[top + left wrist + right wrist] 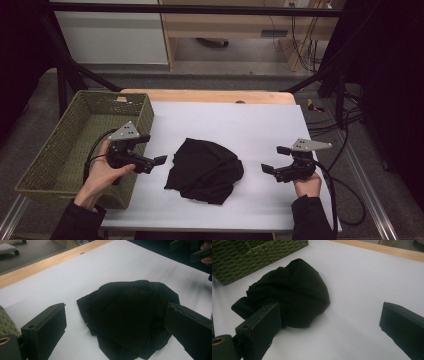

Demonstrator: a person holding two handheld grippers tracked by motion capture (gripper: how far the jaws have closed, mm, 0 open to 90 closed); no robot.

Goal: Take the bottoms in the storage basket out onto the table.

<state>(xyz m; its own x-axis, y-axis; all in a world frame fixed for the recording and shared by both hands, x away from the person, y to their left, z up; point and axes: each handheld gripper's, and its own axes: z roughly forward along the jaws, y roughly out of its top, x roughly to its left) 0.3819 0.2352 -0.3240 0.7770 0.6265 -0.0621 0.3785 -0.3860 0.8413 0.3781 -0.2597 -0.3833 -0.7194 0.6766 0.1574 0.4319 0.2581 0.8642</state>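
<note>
A crumpled black cloth point(205, 170) lies in a heap on the white table cover point(250, 125), in the middle. My left gripper point(152, 150) is held just left of the cloth, open, with nothing between its jaws. My right gripper point(275, 159) hovers to the right of the cloth, also open and empty. In the left gripper view the cloth point(130, 315) lies just past the spread jaws, and the other gripper point(197, 251) shows at the top right. In the right gripper view the cloth point(289, 292) lies ahead to the left.
A green woven basket point(55, 150) stands at the table's left edge, beside my left hand, and its wall point(249, 257) appears behind the cloth. A wooden table edge point(210, 96) runs along the back. Cables point(345, 200) trail off the right side.
</note>
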